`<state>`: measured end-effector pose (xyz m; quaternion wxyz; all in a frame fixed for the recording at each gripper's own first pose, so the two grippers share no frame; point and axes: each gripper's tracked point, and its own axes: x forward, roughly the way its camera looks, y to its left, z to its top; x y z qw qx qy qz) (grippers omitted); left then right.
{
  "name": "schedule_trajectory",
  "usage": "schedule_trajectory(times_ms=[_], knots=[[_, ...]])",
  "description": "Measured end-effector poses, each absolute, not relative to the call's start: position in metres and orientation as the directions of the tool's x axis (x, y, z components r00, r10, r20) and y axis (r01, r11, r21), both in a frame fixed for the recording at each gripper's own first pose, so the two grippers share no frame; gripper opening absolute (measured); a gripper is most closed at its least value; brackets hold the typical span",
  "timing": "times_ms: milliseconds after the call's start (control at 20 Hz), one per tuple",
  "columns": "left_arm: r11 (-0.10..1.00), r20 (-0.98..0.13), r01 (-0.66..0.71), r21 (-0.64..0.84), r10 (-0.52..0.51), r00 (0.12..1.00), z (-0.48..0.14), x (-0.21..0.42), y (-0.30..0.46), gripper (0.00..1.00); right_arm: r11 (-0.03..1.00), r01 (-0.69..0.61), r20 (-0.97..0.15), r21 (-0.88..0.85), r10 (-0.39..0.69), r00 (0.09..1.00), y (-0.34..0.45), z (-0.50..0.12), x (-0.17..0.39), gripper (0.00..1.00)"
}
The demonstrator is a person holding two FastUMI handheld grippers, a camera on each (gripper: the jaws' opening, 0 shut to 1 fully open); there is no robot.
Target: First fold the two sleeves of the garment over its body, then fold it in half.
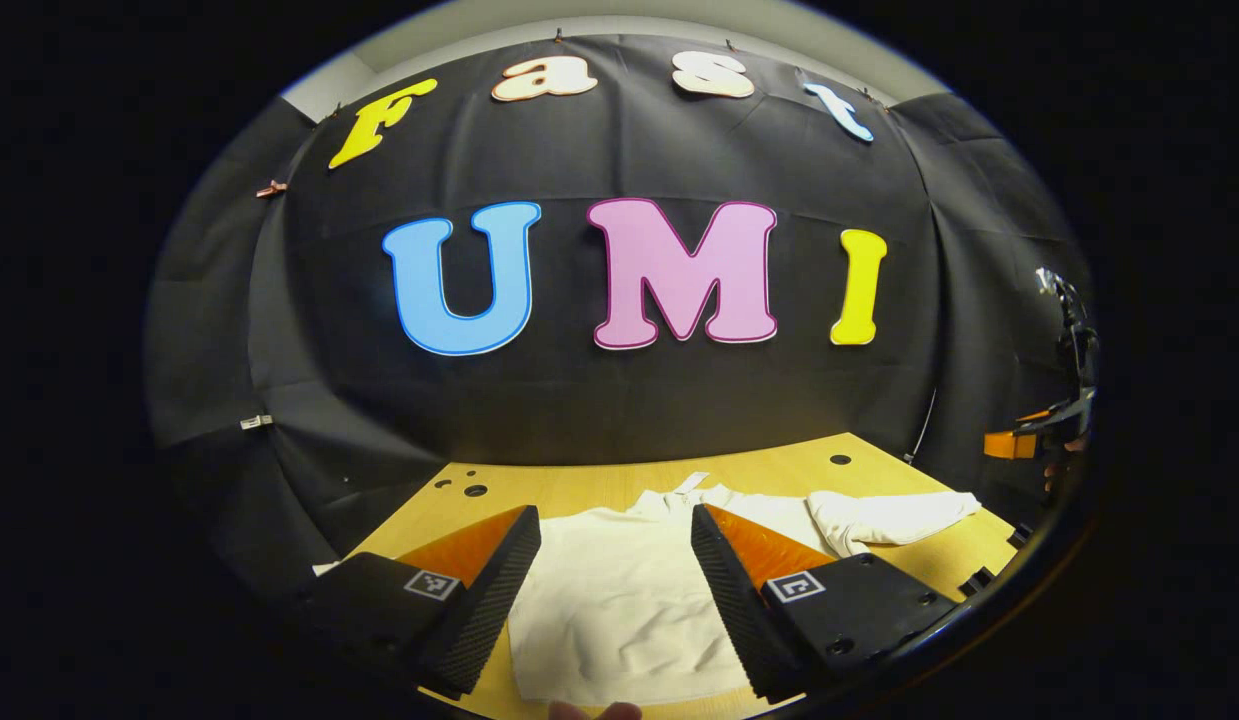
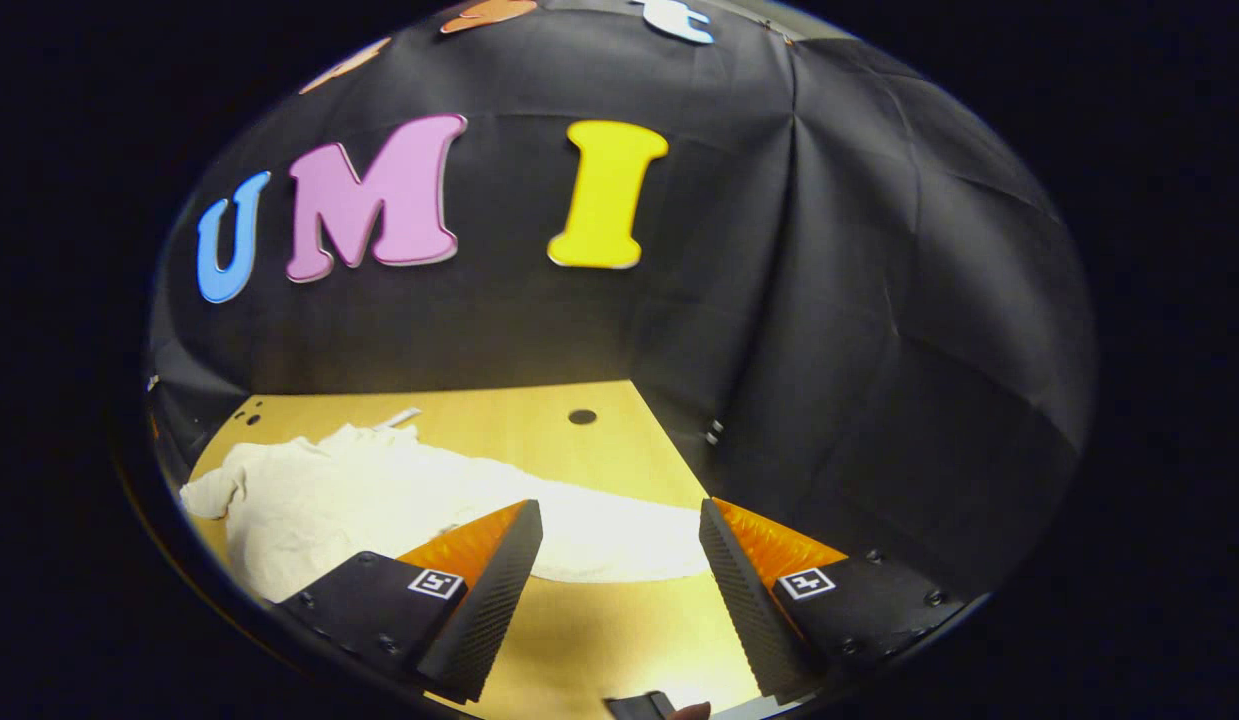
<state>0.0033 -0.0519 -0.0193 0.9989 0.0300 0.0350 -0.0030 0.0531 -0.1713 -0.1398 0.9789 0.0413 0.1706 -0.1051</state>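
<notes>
Left gripper view: open left tool (image 1: 616, 570) above white garment (image 1: 619, 610); right tool (image 2: 619, 575) open over its sleeve (image 2: 599, 535).

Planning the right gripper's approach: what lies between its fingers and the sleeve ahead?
Only bare wooden table; in the right gripper view the right gripper stands open just short of the white sleeve.

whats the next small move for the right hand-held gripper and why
Probably lower the right hand-held gripper onto the sleeve just ahead of it: its jaws are open and empty above the table, and the sleeve lies spread outward, not yet folded over the garment.
</notes>
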Motion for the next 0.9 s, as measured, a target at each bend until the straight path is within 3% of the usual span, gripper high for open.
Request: schedule_trajectory(times_ms=[400,900], knots=[[0.995,-0.112,-0.038,0.092,0.048,0.993,-0.025,-0.004,-0.078,0.96,0.943,0.316,-0.522,0.107,-0.217,0.825,-0.249,-0.25,0.095,0.98],[0.981,-0.185,-0.184,0.063,0.193,0.964,-0.04,-0.008,-0.091,0.96,0.951,0.274,-0.664,0.142,-0.113,0.74,-0.263,-0.346,0.131,0.98]])
